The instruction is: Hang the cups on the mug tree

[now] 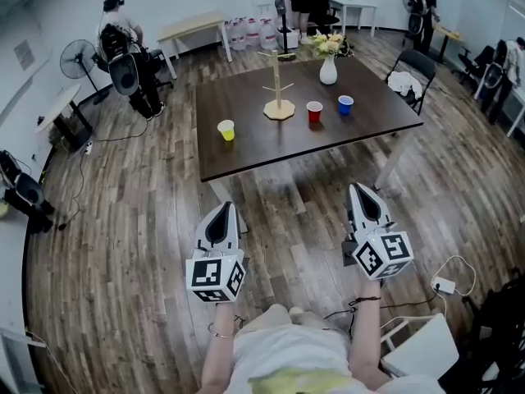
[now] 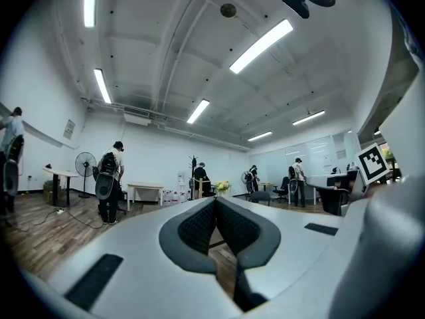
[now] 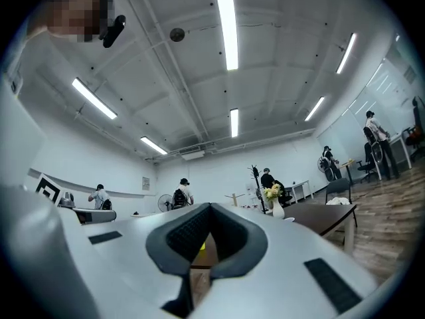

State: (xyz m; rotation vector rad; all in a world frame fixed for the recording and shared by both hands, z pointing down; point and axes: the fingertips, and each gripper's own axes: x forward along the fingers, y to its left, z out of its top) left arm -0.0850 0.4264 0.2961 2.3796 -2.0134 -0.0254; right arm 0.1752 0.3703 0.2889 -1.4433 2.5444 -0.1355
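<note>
Nothing is hung yet. The mug tree point(image 1: 279, 95) stands on the table point(image 1: 246, 156), and its pegs look bare, though they are small from here. All 3 cups sit on the tabletop: the yellow cup point(image 1: 226, 130) well left of the tree, the red cup point(image 1: 314, 112) just right of it, the blue cup point(image 1: 345, 105) beyond that. My left gripper point(image 1: 221, 212) and right gripper point(image 1: 362, 192) are both clenched on nothing, well short of the table. A vase point(image 1: 328, 71) of flowers stands near the tree.
</note>
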